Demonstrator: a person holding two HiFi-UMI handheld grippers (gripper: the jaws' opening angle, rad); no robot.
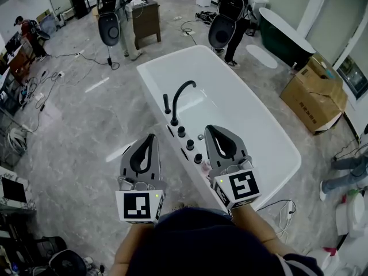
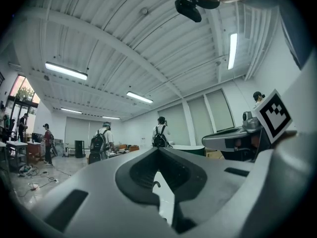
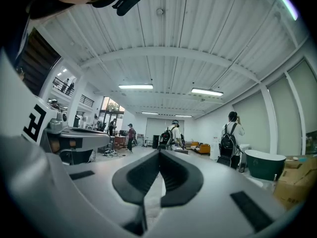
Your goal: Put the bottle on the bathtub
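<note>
Jaws closed — left gripper [image 1: 151, 136], right gripper [image 1: 207, 127]

1. The bathtub [image 1: 241, 114] is white and freestanding, a long rectangle with rounded corners, standing level on the grey floor [image 1: 86, 131].
2. A black curved faucet [image 1: 175, 109] and a row of black knobs [image 1: 190, 144] stand upright on its left long rim.

We're in a big open hall used as a work studio, not a home. A white bathtub [image 1: 241, 114] stands alone on grey stone-look floor, a dark green tub [image 1: 284, 36] sits beyond it, cables [image 1: 34, 91] trail about and cardboard boxes [image 1: 313, 96] lie nearby. People with backpacks [image 1: 109, 16] stand under a ribbed ceiling [image 2: 124, 43] with strip lights [image 3: 136, 87].
</note>
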